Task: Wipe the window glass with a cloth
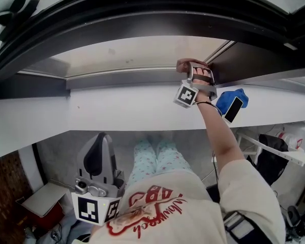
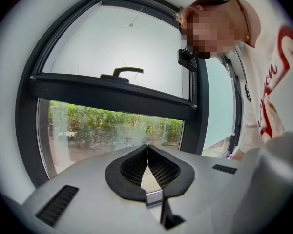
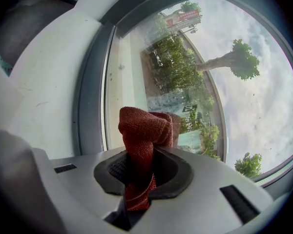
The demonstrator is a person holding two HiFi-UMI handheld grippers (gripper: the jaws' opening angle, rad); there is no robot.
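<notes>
A dark red cloth (image 3: 145,130) is bunched between the jaws of my right gripper (image 3: 143,156), and its folded end presses against the window glass (image 3: 195,77) close to the grey frame (image 3: 90,96). In the head view the right gripper (image 1: 194,79) is raised at arm's length to the lower pane (image 1: 132,52), beside a dark vertical frame bar; the cloth itself is hidden there. My left gripper (image 1: 97,159) hangs low near the person's waist, away from the window. Its jaws (image 2: 147,152) meet at the tips with nothing between them.
A wide white sill (image 1: 117,108) runs below the glass. A blue cloth-like thing with a dark flat item (image 1: 233,103) sits by the right forearm. A black window handle (image 2: 126,72) is on the upper sash. A white rack (image 1: 274,149) stands at lower right.
</notes>
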